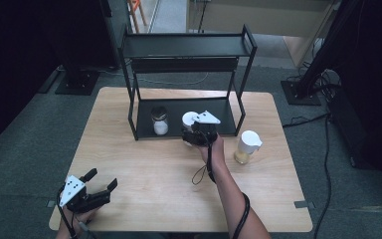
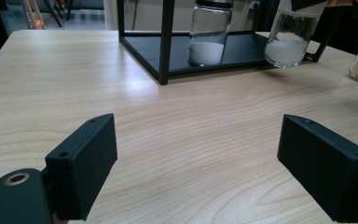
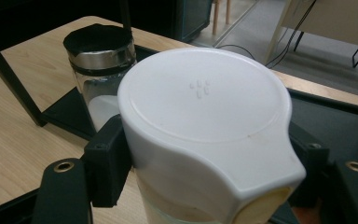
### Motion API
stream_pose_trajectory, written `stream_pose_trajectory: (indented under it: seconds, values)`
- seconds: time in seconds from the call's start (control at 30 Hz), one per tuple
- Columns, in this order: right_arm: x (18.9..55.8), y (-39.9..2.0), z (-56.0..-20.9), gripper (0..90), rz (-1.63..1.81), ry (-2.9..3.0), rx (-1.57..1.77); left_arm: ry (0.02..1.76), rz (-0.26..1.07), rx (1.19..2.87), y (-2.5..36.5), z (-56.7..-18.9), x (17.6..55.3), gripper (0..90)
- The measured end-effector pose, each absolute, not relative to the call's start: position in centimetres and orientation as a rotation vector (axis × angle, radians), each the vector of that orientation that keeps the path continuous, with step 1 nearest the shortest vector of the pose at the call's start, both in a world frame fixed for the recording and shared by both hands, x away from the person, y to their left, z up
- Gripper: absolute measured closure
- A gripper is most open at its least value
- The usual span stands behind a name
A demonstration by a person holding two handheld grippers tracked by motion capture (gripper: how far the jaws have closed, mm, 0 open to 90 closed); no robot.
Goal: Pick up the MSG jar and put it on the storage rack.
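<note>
My right gripper [image 1: 193, 128] is shut on a glass jar with a white spouted lid [image 1: 189, 118] at the front edge of the black rack's lower shelf [image 1: 179, 107]. In the right gripper view both jaws press the sides of this jar [image 3: 205, 107] just under its lid, with the gripper [image 3: 209, 163] around it. The jar [image 2: 291, 39] holds white powder. A jar with a black lid [image 1: 159, 121] stands on the lower shelf to its left. My left gripper [image 1: 103, 178] rests open near the table's front left corner, with bare table between its jaws [image 2: 196, 163].
The black two-tier rack [image 1: 186, 46] stands at the back middle of the wooden table [image 1: 129, 159]. A white-lidded jar with yellowish contents [image 1: 247, 145] stands on the table right of the rack. A rack post [image 2: 166, 42] rises near the black-lidded jar [image 2: 209, 32].
</note>
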State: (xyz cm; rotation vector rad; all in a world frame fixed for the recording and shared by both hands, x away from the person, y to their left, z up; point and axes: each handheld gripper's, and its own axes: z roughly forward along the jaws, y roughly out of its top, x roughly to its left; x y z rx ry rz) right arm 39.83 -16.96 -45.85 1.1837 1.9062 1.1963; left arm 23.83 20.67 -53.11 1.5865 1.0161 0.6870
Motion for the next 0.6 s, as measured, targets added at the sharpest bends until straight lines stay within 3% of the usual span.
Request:
stream_pose_trajectory:
  seconds: [0.6]
  values:
    - [42.1, -16.1, -45.8, 30.3, 1.177, 1.894, 1.212, 1.016, 0.683, 1.582, 20.7, -53.1, 23.8, 12.2]
